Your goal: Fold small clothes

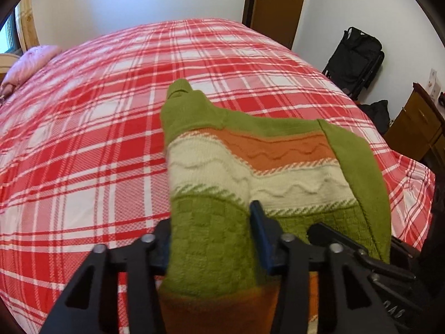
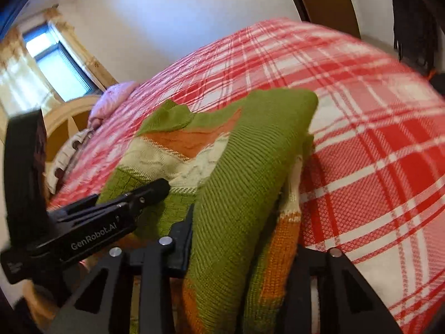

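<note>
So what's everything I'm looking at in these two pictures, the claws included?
sweater: one, green with orange and cream stripes, lying on the bed, near edge bunched between both claws
bedspread: one, red and white plaid, covering the bed
pillow: one, pink, far left end of the bed
door: one, brown wood, in the far wall
bag: one, black, against the wall right of the door
cabinet: one, brown wood, right of the bed
window: one, with pale curtains, beyond the head of the bed
left claw: one, black with blue pads, green knit pinched between its fingers
right claw: one, black, a green fold of the sweater gripped in it
</note>
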Action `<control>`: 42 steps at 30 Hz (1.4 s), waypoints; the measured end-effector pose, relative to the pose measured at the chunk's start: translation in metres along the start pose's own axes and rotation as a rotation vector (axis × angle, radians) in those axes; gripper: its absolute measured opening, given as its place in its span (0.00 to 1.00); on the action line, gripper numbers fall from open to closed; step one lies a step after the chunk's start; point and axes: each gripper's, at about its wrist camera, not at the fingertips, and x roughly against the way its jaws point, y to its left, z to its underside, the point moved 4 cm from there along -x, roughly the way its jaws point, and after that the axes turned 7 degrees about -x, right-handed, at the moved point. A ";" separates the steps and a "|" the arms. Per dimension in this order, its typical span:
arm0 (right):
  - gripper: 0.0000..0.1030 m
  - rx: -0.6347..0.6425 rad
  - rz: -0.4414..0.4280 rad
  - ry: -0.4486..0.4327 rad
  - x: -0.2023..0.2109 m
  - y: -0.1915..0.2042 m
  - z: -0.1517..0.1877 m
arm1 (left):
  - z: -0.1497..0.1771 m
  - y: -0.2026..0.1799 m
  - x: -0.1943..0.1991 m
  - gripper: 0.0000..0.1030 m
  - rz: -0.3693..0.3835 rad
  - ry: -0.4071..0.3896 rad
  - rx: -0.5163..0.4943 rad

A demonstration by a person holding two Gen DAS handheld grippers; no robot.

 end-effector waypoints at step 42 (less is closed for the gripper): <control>0.34 -0.042 -0.017 -0.043 0.093 0.015 0.063 | 0.054 -0.048 0.070 0.32 -0.045 -0.001 -0.092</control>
